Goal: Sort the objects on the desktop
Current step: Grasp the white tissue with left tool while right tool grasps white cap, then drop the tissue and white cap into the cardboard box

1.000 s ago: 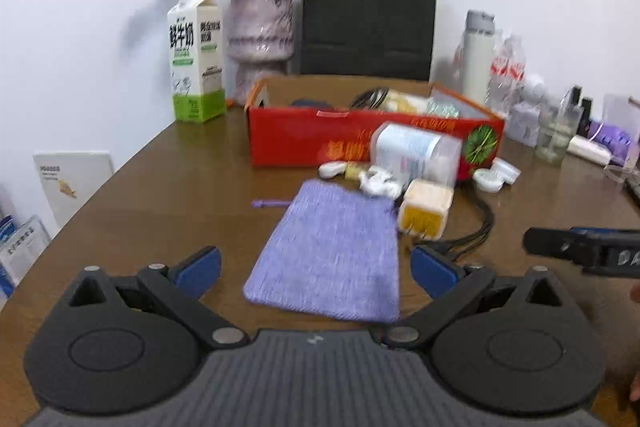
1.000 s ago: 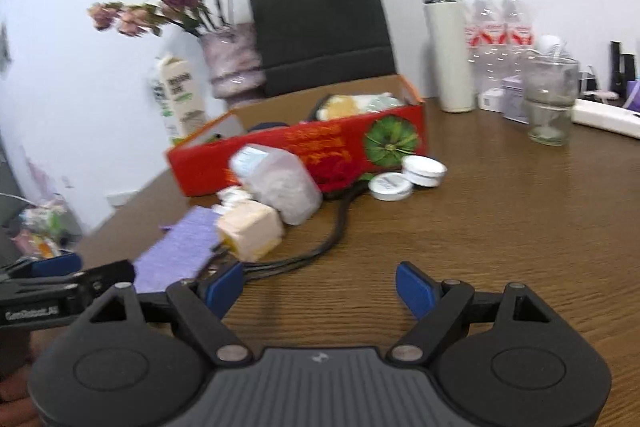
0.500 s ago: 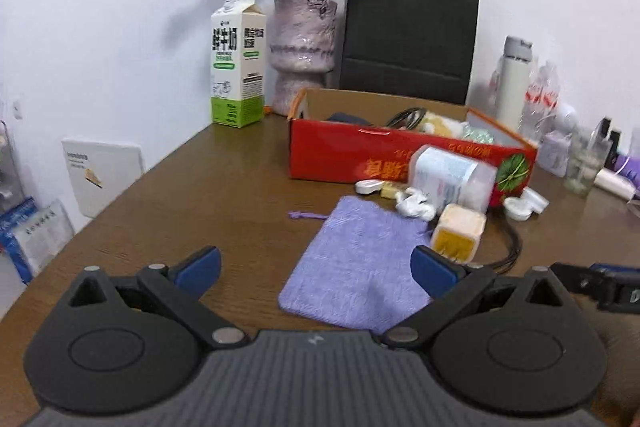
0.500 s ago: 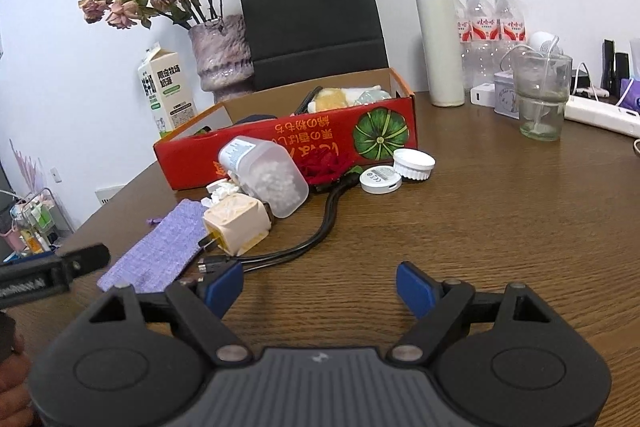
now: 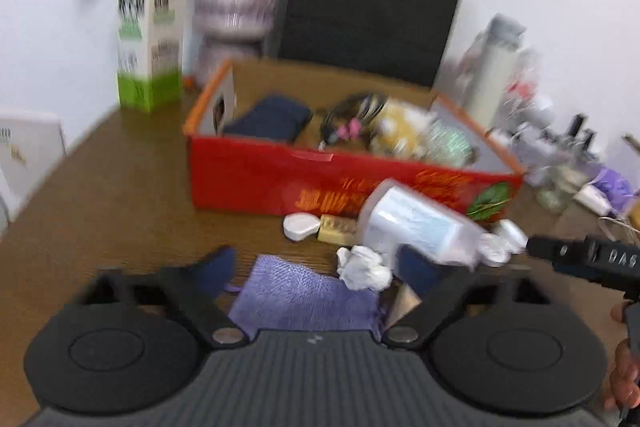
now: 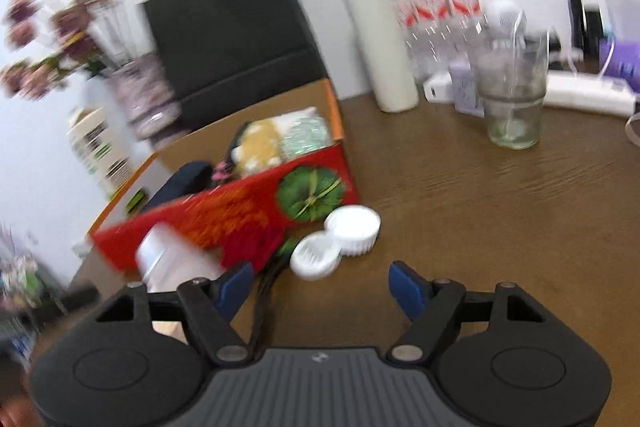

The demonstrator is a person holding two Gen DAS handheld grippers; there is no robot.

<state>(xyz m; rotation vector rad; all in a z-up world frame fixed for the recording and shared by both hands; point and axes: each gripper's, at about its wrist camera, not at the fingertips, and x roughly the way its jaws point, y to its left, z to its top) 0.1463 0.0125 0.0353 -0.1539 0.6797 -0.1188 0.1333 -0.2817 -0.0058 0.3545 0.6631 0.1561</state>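
Both grippers spread wide, holding nothing, hovering over loose clutter in front of the red box.

Left gripper is hanging open right above the purple pouch, likely lining up a grab since it is lying flat and nearest. Right gripper is sitting open just short of two white lids, touching each other by the red box. The box is already holding sorted items; the tipped plastic jar and crumpled tissue are waiting outside it.
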